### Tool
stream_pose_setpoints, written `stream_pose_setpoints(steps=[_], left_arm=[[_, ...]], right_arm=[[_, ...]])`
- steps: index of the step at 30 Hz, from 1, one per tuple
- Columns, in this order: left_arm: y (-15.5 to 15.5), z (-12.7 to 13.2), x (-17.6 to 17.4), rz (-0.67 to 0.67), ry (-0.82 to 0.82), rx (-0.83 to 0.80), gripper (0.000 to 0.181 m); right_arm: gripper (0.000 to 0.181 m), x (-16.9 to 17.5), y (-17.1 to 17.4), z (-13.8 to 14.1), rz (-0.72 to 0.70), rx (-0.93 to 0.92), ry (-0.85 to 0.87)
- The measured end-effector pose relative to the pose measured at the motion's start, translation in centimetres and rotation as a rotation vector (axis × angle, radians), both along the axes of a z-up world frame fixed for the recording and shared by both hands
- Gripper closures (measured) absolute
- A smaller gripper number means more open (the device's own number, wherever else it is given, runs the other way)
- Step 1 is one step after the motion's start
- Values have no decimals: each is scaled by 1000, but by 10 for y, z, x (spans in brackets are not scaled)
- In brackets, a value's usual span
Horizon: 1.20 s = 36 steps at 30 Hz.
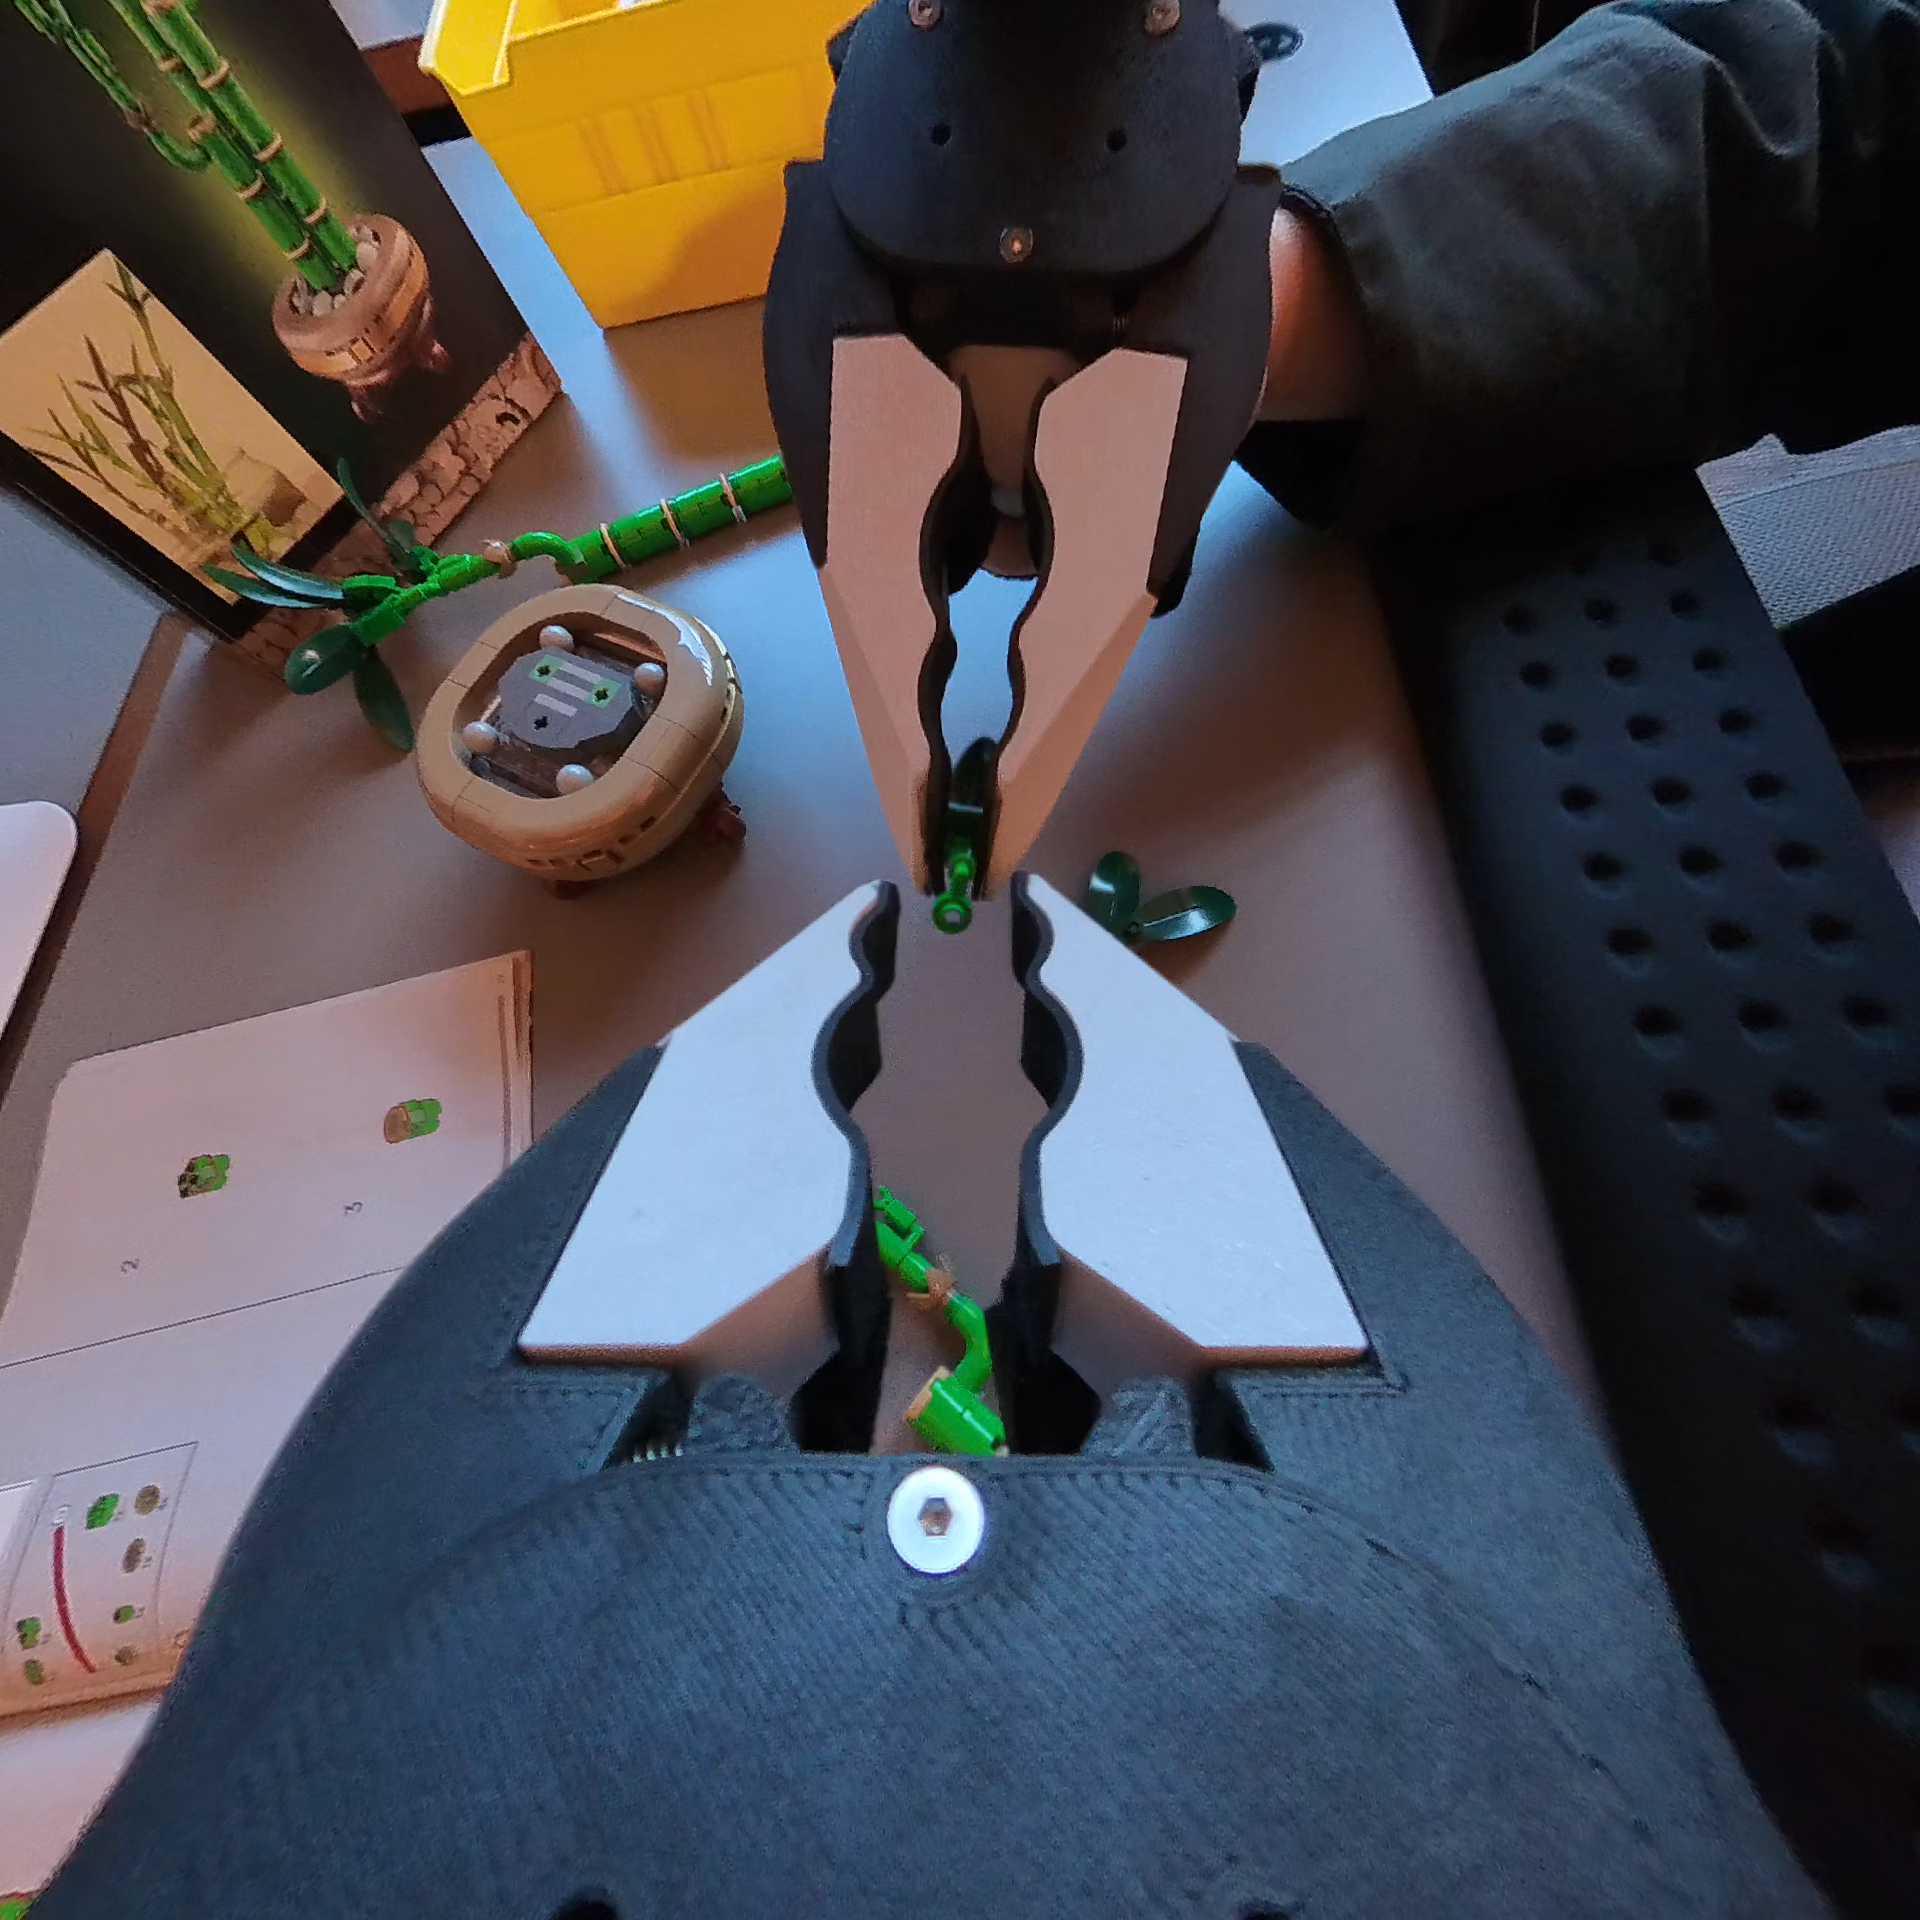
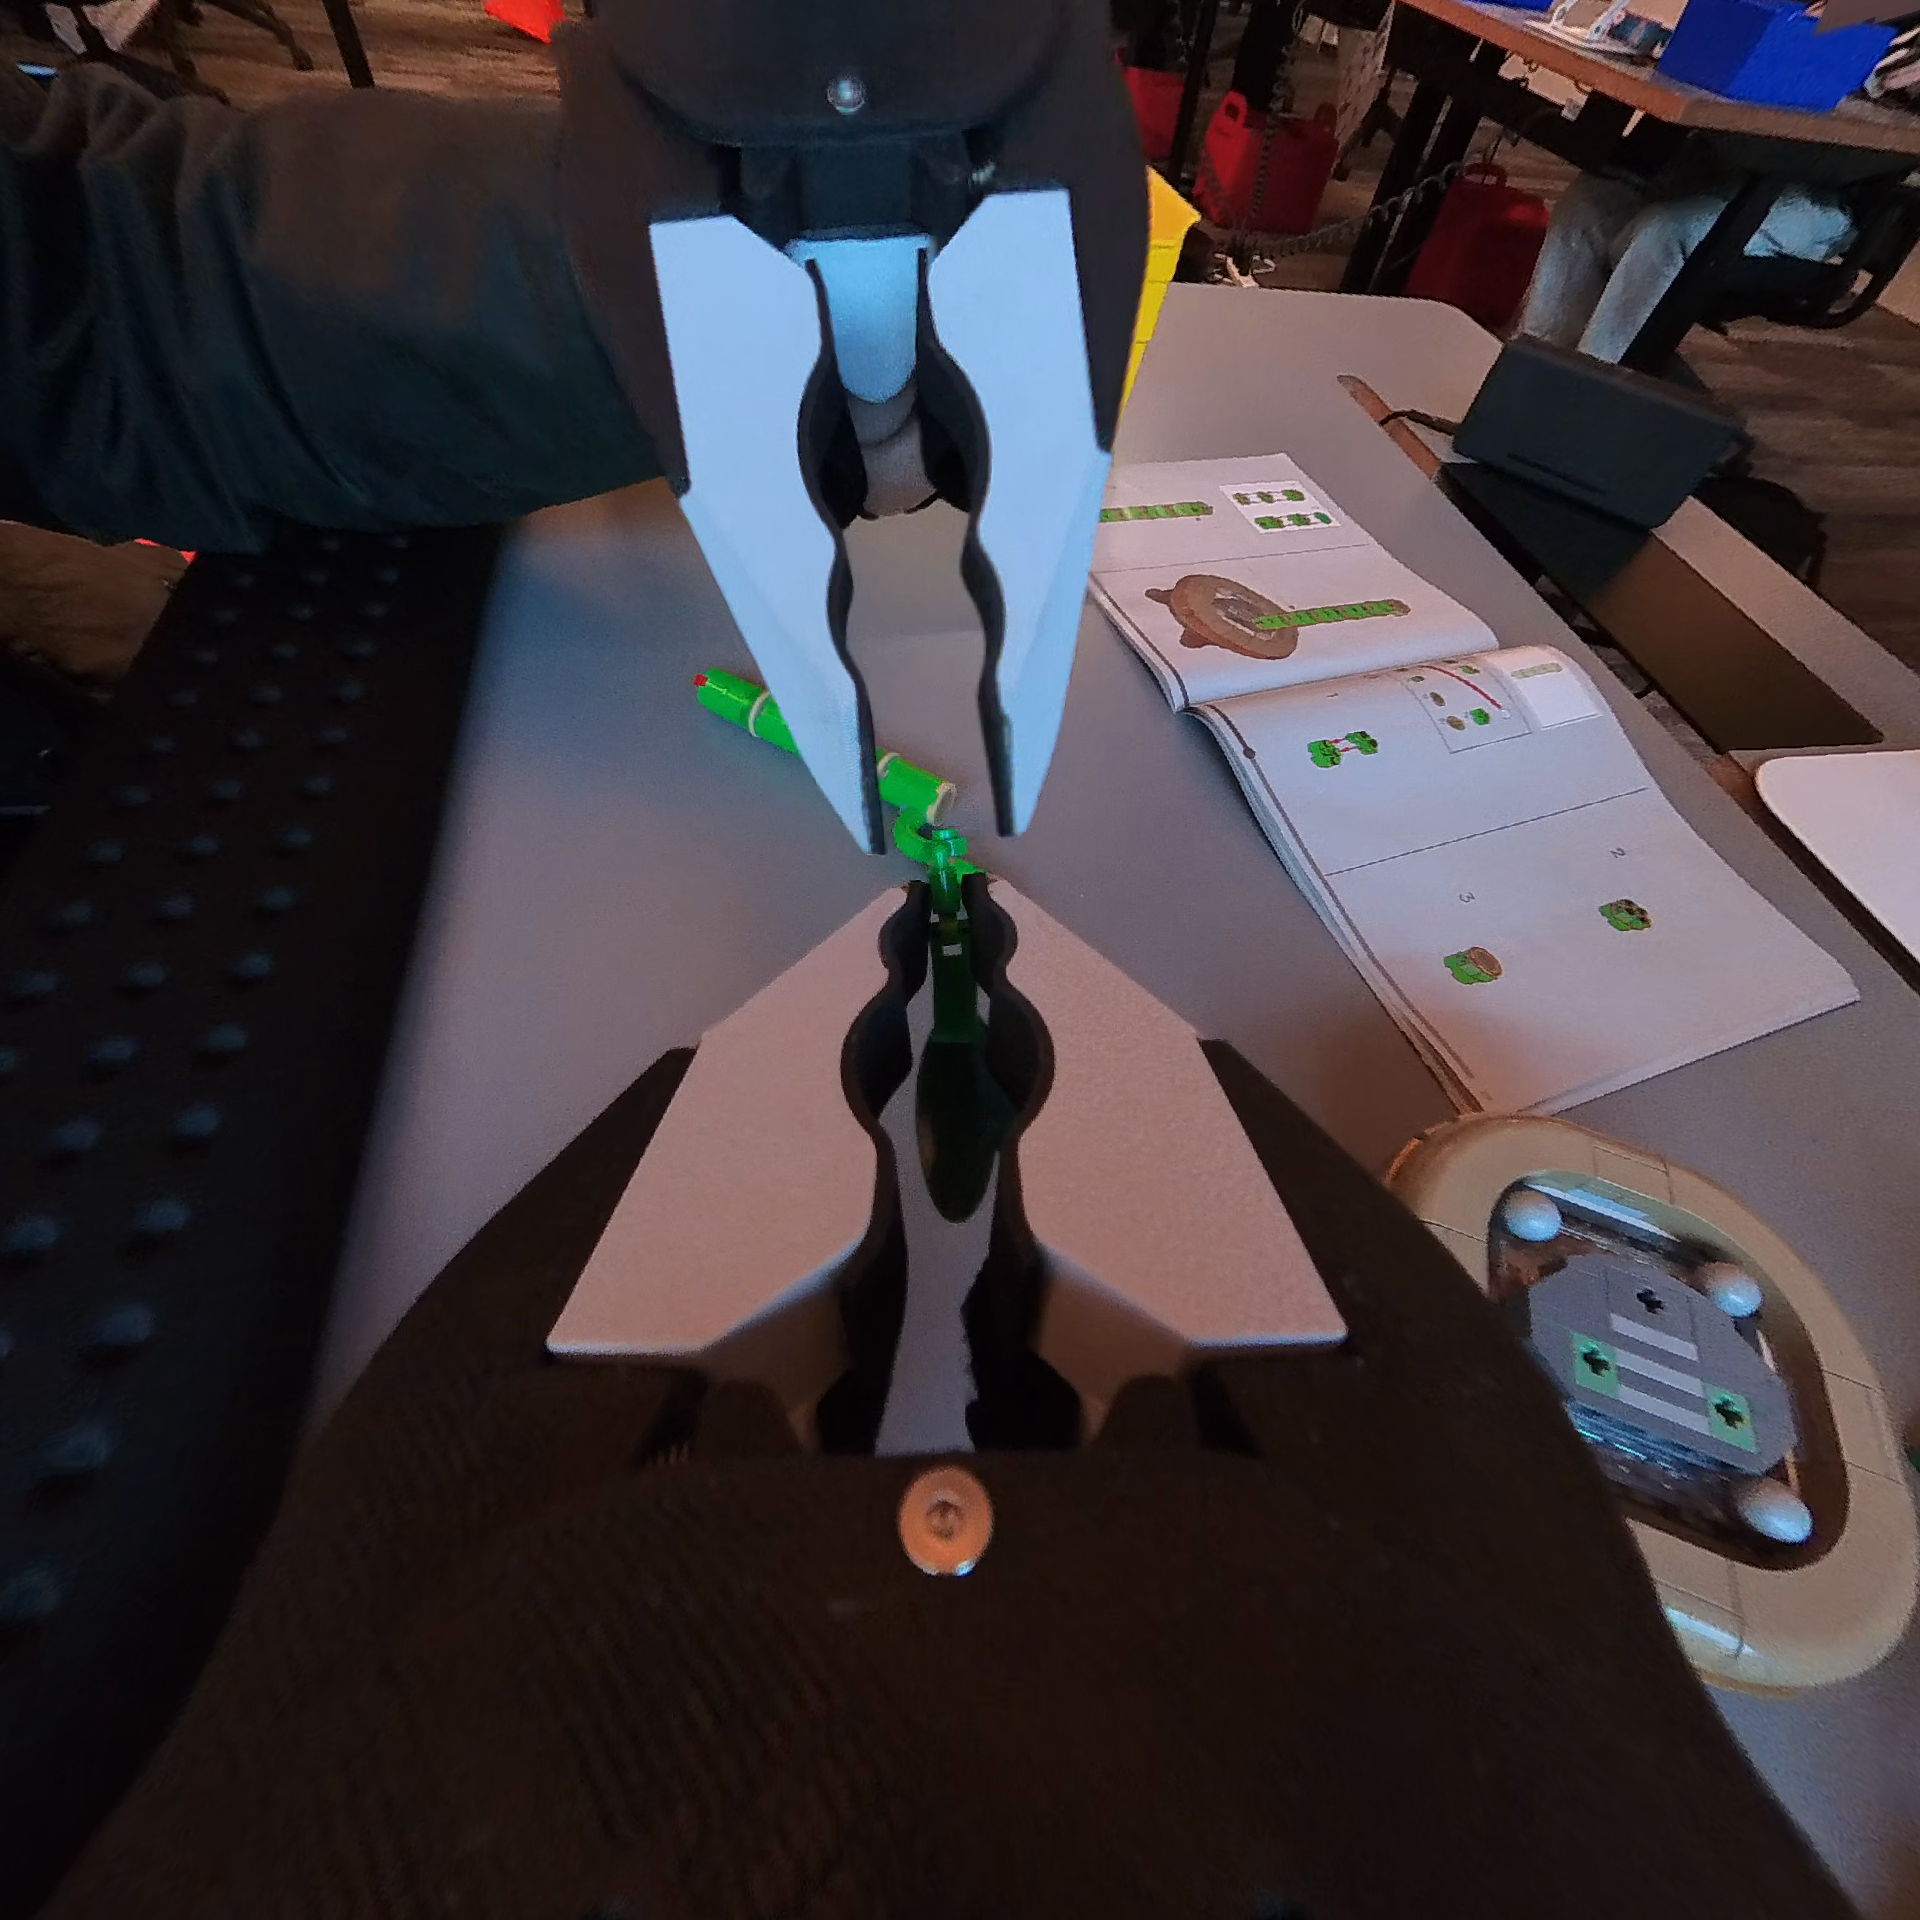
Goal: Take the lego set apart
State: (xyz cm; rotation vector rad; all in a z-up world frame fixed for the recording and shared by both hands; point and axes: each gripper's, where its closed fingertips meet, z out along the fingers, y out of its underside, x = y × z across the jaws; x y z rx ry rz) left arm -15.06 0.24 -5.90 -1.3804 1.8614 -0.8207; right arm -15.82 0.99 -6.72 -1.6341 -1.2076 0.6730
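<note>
My right gripper (image 2: 948, 888) is shut on a dark green lego leaf (image 2: 951, 1091) with a bright green clip end sticking out past the tips. In the left wrist view it (image 1: 961, 878) comes in from the top, holding the leaf (image 1: 966, 790). My left gripper (image 1: 954, 894) is open and empty, its tips either side of the clip end. A short green bamboo piece (image 1: 935, 1320) lies on the table under it and also shows in the right wrist view (image 2: 914, 784). The tan pot (image 1: 582, 727) stands to the left, with a long bamboo stalk (image 1: 623, 535) behind it.
Two loose dark leaves (image 1: 1153, 909) lie right of the tips. An open instruction booklet (image 1: 260, 1195) lies at the left, the set's box (image 1: 208, 312) and a yellow bin (image 1: 644, 156) behind. A black perforated mat (image 1: 1714, 935) runs along the right. A person's sleeve (image 1: 1610, 208) shows. Both grippers' tips are close together, under 4 cm apart. Left tips and right tips are each some 12 cm from the short green bamboo piece (image 1: 935, 1320).
</note>
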Motion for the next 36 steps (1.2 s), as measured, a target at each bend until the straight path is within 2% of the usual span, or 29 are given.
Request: stream_pose_setpoints(steps=[3, 5, 8, 14, 18, 19, 26, 32, 36], left_arm=[[-4, 2, 0, -18, -7, 13, 164], [-7, -2, -2, -42, 11, 35, 181], [-6, -7, -2, -43, 22, 81, 181], [-6, -8, -3, -43, 28, 76, 179], [-1, -11, -2, -20, 40, 103, 168], [-3, -12, -3, -33, 45, 102, 176], [-3, -17, -2, -38, 68, 129, 177], [-1, 0, 1, -26, -13, 94, 180], [-2, 0, 1, -31, -16, 74, 180]], right_arm=[[175, -2, -1, -4, 4, 3, -26], [176, -3, -2, -5, 10, 6, -29], [175, -4, -2, -8, 13, -1, -42], [175, -4, -2, -8, 14, -5, -43], [175, -5, -4, -9, 21, -6, -43], [175, -5, -4, -9, 20, -3, -47], [175, -5, -3, -14, 15, 1, -75], [176, -5, 1, 2, -8, 34, 26], [177, -4, 1, 3, -19, 52, -8]])
